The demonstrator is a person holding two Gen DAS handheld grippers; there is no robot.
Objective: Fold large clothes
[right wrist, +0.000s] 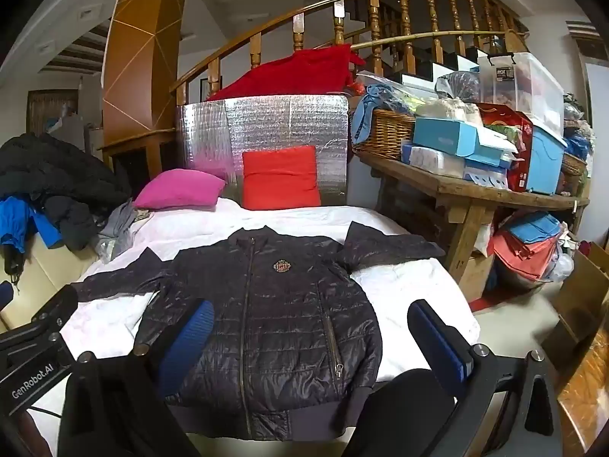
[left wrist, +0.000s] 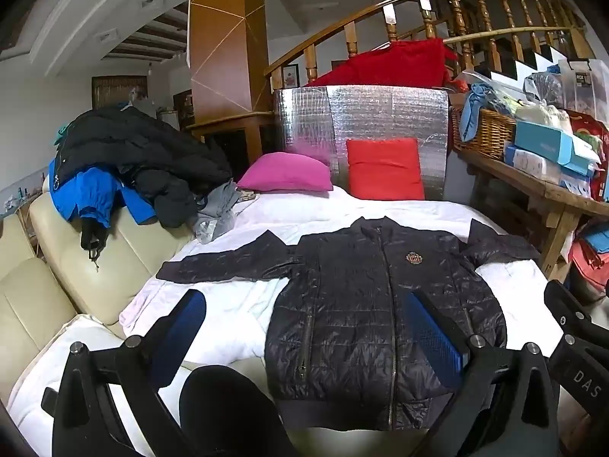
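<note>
Jacket (left wrist: 365,304) flat on bed (left wrist: 228,316); both grippers (left wrist: 308,327) (right wrist: 316,339) agape above hem

One dark quilted zip jacket (left wrist: 380,304); two cushions, one magenta (left wrist: 285,173), one red (left wrist: 384,169); one wicker basket (right wrist: 384,133).

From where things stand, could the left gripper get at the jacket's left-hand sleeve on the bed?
Probably yes: the left gripper is open above the jacket, and the sleeve lies flat on the white bedding with nothing over it.
</note>
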